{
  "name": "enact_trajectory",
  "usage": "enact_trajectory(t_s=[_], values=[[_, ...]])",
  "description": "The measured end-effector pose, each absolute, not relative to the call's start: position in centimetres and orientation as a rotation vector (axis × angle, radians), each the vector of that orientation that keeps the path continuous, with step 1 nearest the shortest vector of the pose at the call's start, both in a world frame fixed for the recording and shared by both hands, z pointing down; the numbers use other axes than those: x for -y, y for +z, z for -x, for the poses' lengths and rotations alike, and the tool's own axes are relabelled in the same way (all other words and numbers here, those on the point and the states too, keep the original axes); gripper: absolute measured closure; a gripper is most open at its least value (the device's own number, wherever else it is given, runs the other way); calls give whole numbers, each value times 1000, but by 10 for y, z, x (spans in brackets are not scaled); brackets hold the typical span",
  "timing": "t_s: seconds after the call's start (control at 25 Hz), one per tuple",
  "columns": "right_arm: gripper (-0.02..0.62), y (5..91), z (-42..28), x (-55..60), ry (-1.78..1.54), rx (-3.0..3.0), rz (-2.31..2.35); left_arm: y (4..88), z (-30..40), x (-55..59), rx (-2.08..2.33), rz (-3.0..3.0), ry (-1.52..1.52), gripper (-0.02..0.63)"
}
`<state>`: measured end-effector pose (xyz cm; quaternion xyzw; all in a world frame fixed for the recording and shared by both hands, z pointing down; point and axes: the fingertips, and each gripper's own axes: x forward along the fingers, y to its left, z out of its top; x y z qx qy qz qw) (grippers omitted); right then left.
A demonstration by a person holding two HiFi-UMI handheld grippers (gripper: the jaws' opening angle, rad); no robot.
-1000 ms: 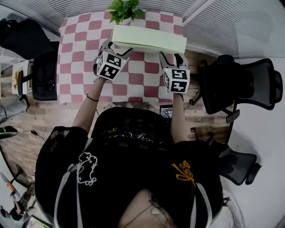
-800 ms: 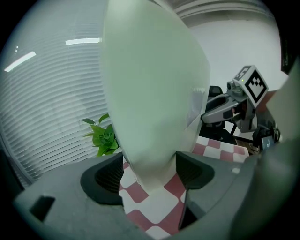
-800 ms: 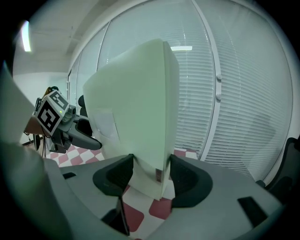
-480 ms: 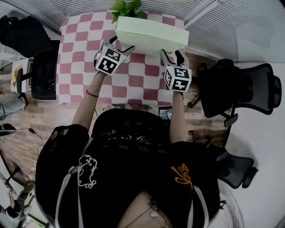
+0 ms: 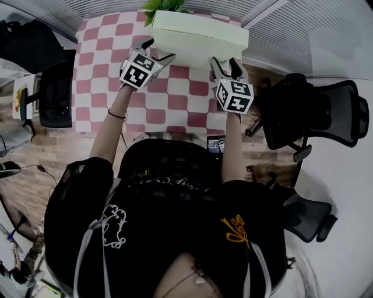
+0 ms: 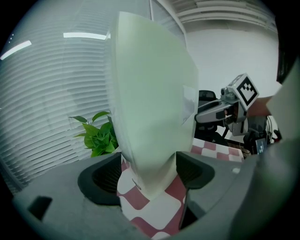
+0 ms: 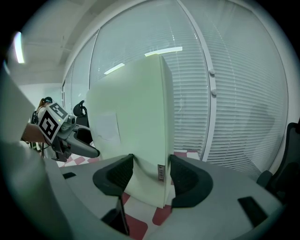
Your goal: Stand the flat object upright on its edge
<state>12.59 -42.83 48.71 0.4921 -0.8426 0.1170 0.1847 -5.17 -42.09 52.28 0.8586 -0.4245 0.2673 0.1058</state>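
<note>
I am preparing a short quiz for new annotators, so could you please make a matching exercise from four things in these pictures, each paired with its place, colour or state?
1. box
2. plant
3. tablecloth
4. office chair

A. red and white checks
B. black, on the person's right
C. pale green, held by left gripper and right gripper
D. leafy, beyond the box

Pairs: 1-C, 2-D, 3-A, 4-B

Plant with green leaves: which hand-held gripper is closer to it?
Left. The left hand-held gripper clamps the pale box at the end beside the plant; the right hand-held gripper clamps its other end.
</note>
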Motion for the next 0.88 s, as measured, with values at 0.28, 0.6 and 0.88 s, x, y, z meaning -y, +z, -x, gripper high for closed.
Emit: enact_trajectory(t_s=[0.28,0.6,0.88], values=[[345,485,-125,429,342,2366,-1389,518,53,422,1241,-2526,752,244],[345,484,-127,423,360,2348,-1425,508,63,409,1277,-2523,701,244],[345,473,-134,406,416,2331,-1513,489,60,381,1255,-2559,596,245]])
